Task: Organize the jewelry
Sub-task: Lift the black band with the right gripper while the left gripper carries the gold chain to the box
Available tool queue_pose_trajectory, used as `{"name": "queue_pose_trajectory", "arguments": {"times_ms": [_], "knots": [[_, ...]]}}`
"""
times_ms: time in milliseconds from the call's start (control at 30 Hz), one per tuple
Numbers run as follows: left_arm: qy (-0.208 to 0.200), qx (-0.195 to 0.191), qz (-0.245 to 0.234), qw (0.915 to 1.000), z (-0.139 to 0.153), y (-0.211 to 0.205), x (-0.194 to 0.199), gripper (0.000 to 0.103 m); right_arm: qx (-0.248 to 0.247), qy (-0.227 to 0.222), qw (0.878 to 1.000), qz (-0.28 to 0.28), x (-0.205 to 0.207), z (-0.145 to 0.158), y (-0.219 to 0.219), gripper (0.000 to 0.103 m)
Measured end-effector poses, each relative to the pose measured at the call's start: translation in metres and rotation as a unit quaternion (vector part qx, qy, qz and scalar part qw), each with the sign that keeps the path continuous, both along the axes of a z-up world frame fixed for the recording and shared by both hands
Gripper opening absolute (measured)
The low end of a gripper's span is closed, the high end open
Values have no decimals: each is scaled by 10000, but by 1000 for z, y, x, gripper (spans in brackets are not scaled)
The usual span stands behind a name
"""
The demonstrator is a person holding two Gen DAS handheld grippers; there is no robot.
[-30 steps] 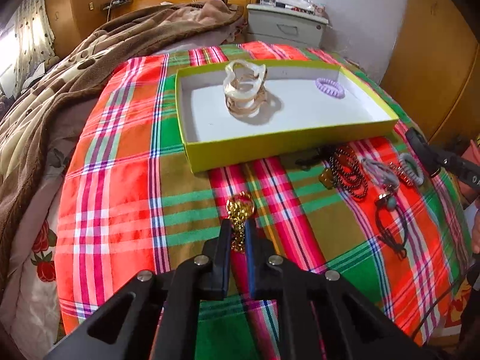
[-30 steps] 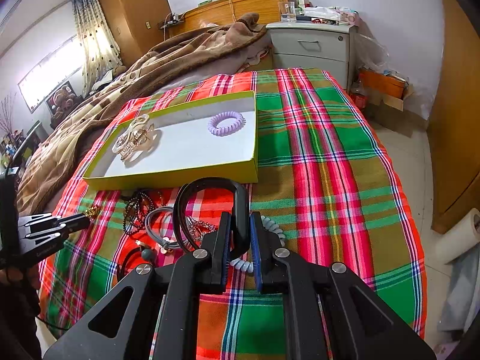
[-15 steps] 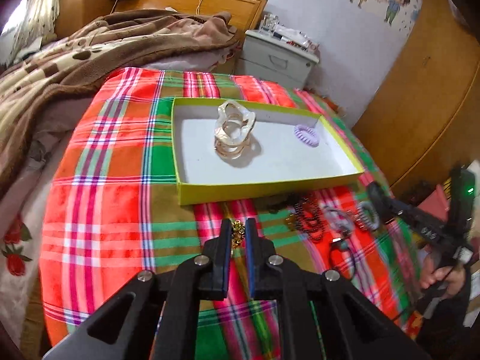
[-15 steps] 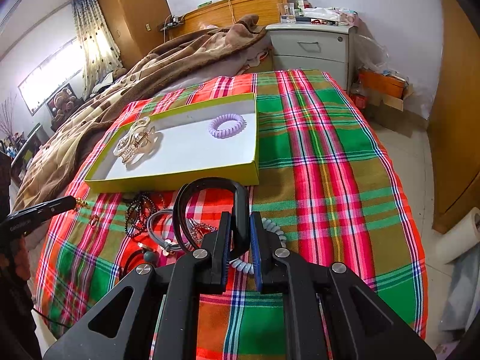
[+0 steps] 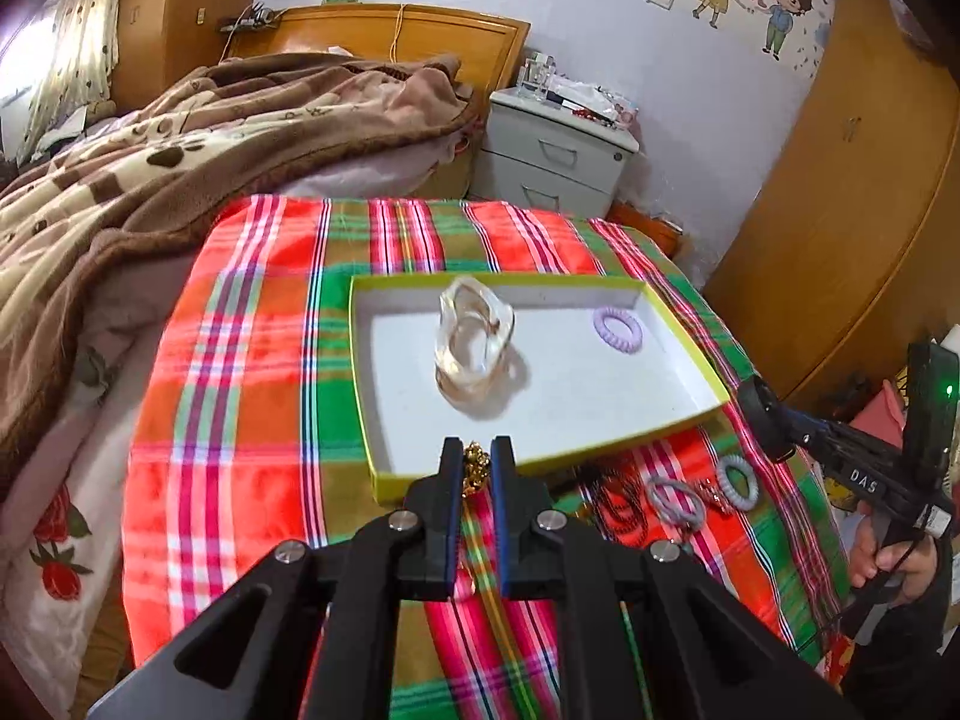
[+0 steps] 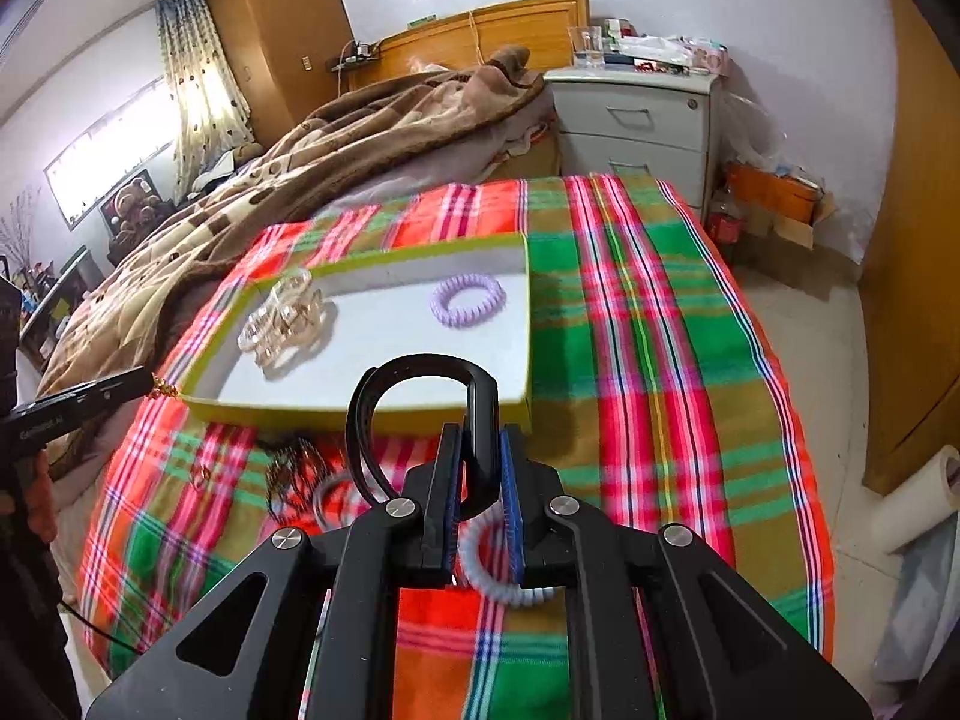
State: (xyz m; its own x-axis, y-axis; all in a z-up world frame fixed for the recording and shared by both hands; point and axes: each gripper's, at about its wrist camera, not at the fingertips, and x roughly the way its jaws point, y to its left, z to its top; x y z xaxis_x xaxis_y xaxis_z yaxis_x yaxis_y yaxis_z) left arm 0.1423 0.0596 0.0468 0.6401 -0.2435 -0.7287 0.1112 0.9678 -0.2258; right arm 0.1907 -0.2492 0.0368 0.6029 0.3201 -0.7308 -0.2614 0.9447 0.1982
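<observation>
Left tool point(image 5: 477, 471) clamped on gold chain point(image 5: 476, 474), right tool point(image 6: 480, 468) on black headband point(image 6: 420, 396); chain grip looks marginal, may slip short of tray point(image 5: 690, 414).

A home bedroom: bed point(image 5: 180, 168), nightstand point(image 5: 558, 150), wardrobe point(image 5: 840, 180).

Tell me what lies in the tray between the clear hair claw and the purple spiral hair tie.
Nothing: in both wrist views the stretch of white tray floor between the clear hair claw and the purple spiral hair tie is bare.
</observation>
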Motion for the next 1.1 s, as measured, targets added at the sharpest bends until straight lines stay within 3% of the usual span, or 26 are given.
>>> {"name": "queue_pose_trajectory", "arguments": {"times_ms": [400,667,1100], "knots": [[34,74,94,9999,-5,2,32,9,-60,29,9990,433,66,13,40,13],[182,121,198,9996,-22,3,43,9,-150,343,9969,691,114,-3,76,13],[409,229,154,9988,-45,-2,55,9,-484,702,9927,849,148,-33,111,13]]}}
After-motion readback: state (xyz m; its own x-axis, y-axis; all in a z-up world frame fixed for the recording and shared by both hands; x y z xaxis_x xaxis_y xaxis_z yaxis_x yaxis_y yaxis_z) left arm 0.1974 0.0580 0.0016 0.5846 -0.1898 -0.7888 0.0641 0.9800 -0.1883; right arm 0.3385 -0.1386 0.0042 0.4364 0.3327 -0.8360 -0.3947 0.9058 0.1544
